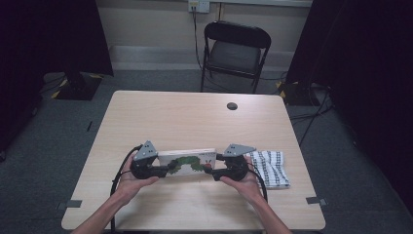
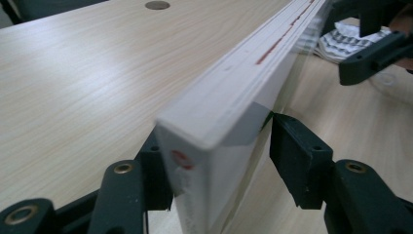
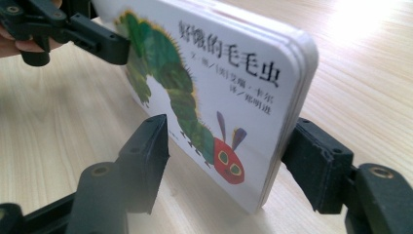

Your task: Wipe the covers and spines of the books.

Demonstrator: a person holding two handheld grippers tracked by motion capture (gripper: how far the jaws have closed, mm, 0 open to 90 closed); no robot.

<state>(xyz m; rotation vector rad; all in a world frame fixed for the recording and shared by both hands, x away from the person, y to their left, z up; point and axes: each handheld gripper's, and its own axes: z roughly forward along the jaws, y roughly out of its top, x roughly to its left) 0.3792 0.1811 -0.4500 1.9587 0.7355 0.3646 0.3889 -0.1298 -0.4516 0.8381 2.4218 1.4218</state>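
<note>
White board book (image 1: 187,163) – green caterpillar cover – on edge, left gripper (image 1: 155,171), right gripper (image 1: 220,172) each grasping end.

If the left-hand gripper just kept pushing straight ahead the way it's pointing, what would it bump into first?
The caterpillar board book: its end already sits between the left gripper's jaws. Beyond it along the same line, probably the right gripper.

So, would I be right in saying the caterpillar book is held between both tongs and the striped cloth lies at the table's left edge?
Not quite: in the high view the striped cloth lies toward the table's right side, beside the right tongs. The caterpillar book is indeed between both tongs, the left tongs at its other end.
</note>
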